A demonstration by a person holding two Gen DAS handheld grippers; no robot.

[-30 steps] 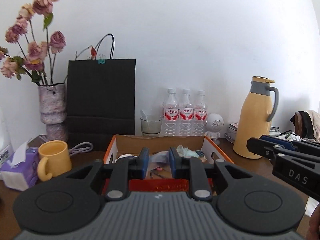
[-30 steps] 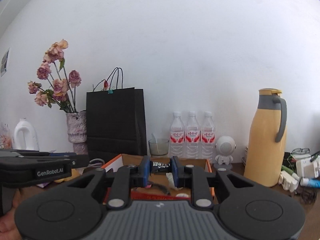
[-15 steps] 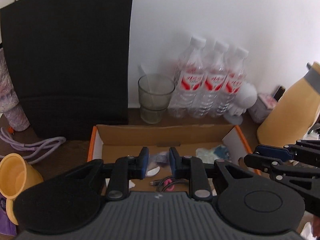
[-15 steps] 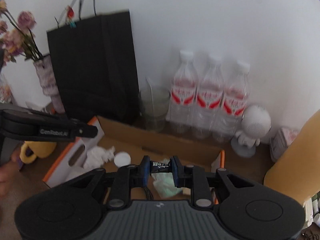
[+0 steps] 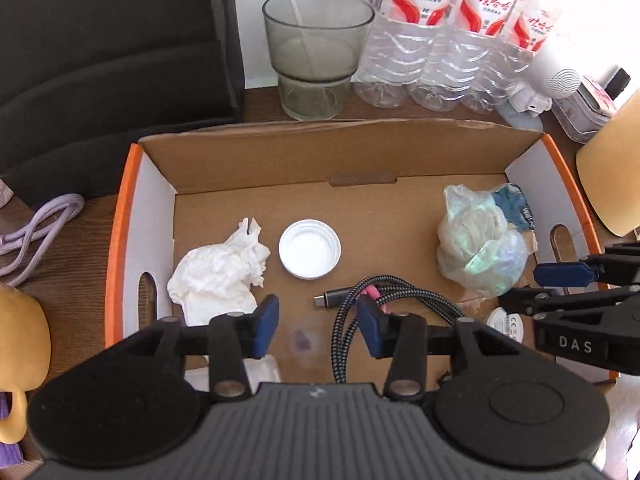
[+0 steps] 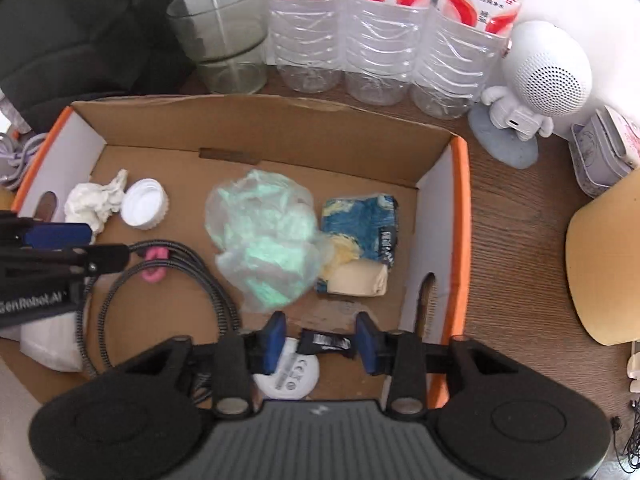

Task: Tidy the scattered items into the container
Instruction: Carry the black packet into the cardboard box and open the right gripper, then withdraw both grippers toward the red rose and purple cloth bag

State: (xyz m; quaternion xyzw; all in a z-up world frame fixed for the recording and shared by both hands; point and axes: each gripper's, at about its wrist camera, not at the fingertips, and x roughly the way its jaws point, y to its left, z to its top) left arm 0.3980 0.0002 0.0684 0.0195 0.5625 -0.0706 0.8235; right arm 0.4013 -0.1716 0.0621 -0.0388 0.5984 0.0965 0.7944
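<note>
Now | R grip (image 6: 320, 344) opening, dark wrapper (image 6: 326, 342) crosswise between, maybe loose | L grip (image 5: 318, 326) opening, empty

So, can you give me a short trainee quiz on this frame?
1. True or false: the white bottle cap lies inside the cardboard box.
2. What stands behind the box, just left of the water bottles? A. a glass tumbler B. a yellow mug C. a tissue pack
3. How many water bottles stand behind the box?

Key: 1 true; 2 A; 3 three.
</note>
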